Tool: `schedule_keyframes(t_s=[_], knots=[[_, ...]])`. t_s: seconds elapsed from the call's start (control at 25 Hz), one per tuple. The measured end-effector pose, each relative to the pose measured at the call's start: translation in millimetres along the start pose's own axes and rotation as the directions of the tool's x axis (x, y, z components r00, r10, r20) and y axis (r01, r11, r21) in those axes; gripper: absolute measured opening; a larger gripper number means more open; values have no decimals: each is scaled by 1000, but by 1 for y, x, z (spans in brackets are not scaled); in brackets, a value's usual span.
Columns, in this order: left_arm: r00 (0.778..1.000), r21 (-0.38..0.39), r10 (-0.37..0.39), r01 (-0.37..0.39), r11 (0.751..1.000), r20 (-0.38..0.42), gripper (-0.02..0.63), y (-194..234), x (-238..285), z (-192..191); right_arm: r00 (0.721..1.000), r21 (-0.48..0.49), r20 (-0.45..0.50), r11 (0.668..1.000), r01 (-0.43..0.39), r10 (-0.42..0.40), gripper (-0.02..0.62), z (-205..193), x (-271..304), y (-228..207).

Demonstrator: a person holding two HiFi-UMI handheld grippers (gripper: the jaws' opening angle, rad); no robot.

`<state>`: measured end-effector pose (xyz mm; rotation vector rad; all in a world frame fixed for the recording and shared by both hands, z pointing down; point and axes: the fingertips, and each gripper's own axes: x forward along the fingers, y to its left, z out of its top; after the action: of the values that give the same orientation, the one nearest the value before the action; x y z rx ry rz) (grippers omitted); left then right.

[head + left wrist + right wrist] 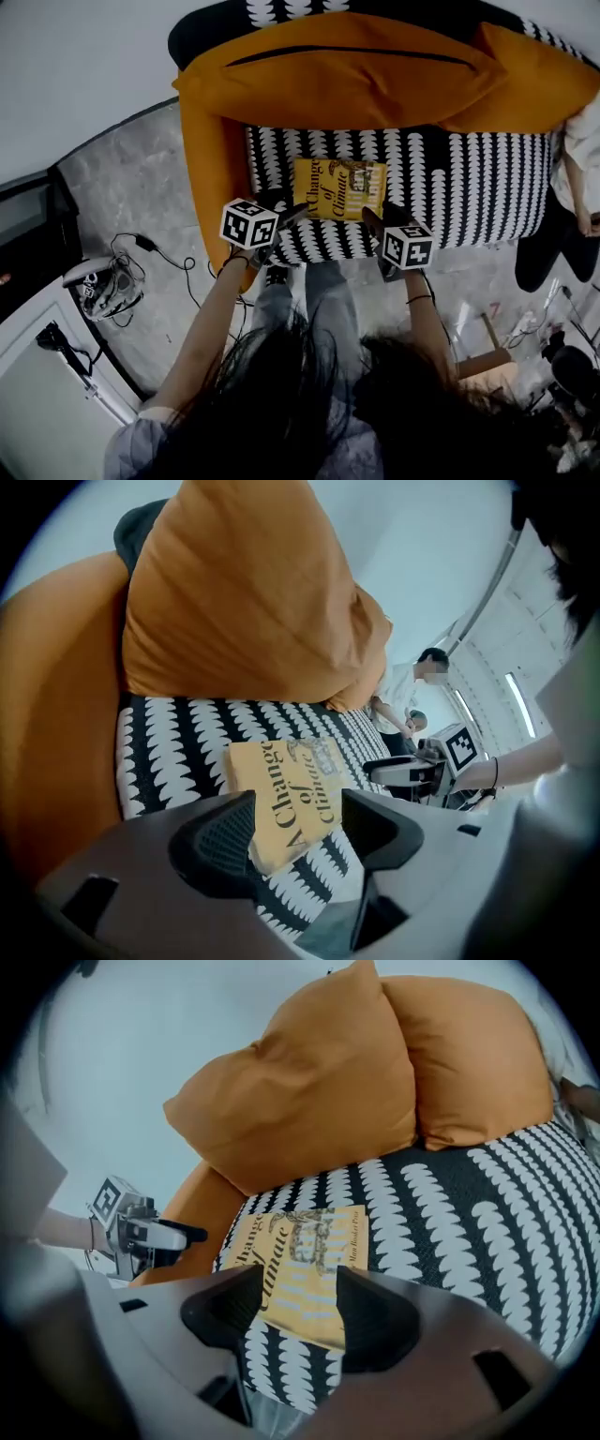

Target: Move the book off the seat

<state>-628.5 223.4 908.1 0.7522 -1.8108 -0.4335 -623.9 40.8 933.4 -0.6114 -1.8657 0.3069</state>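
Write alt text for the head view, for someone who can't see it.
A yellow book lies flat on a black-and-white patterned seat, seen from above. The left claw and right claw, both open, sit at its near corners, with orange cushions behind.

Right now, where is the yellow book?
In the head view, the book lies on the patterned seat, left of its centre, near the front edge, below the orange pillows.

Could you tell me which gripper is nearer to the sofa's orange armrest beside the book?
Left. The left gripper is at the book's near left corner, just beside the orange armrest; the right gripper is at the book's near right corner, farther along the seat.
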Motion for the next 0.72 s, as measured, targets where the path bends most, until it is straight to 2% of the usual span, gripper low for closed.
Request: schedule_keyframes(t_s=[0.2, 0.36, 0.48, 0.6, 0.72], knots=[[1000, -130, 17, -19, 991, -15, 298, 26, 23, -10, 999, 25, -37, 999, 36, -35, 250, -7, 26, -22], [1000, -210, 8, -6, 978, 8, 298, 36, 36, -9, 1000, 26, -16, 999, 18, -18, 250, -7, 34, -28], [1000, -202, -3, -2, 979, -28, 305, 39, 51, -13, 1000, 37, 12, 999, 5, -6, 250, -6, 30, -34], [994, -179, -24, 4, 984, -109, 308, 38, 63, -31, 999, 116, 39, 993, 29, -33, 252, -11, 25, -45], [987, -162, -41, 15, 987, -155, 308, 36, 71, -47, 999, 190, -9, 981, 40, -39, 255, -27, 38, -54]])
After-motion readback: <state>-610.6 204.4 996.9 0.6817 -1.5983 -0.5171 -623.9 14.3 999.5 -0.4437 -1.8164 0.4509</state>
